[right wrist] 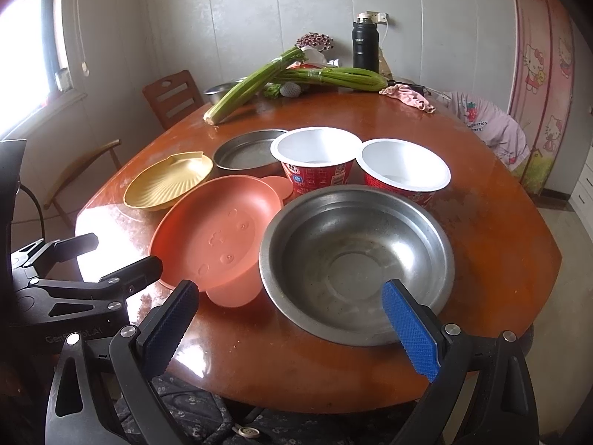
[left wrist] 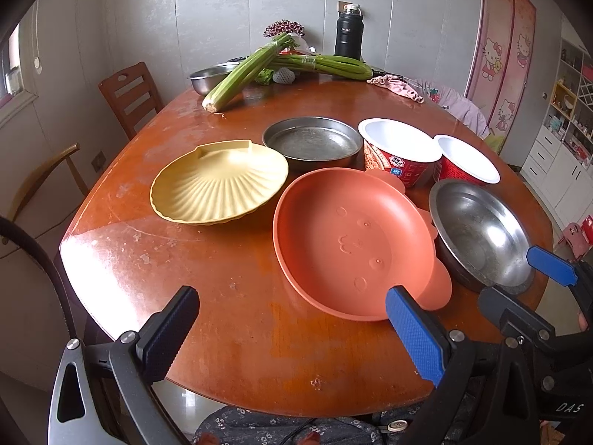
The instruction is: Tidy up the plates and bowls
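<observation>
An orange plate with ears [left wrist: 348,244] [right wrist: 218,237] lies near the table's front edge. A yellow shell-shaped plate [left wrist: 218,181] [right wrist: 166,181] lies to its left. A flat steel pan [left wrist: 313,142] [right wrist: 246,152] sits behind them. A steel bowl [left wrist: 478,233] [right wrist: 355,259] stands to the right of the orange plate. Two red noodle cups [left wrist: 400,152] [right wrist: 404,170] stand behind it. My left gripper [left wrist: 292,315] is open and empty, in front of the orange plate. My right gripper [right wrist: 291,307] is open and empty, at the steel bowl's near rim.
The round wooden table [left wrist: 229,333] carries celery bunches [left wrist: 241,70], a steel basin [left wrist: 207,78], a black flask [left wrist: 348,33] and a pink cloth [left wrist: 396,87] at the back. Wooden chairs [left wrist: 129,96] stand at the left. A chair with pink clothing [right wrist: 485,126] stands at the right.
</observation>
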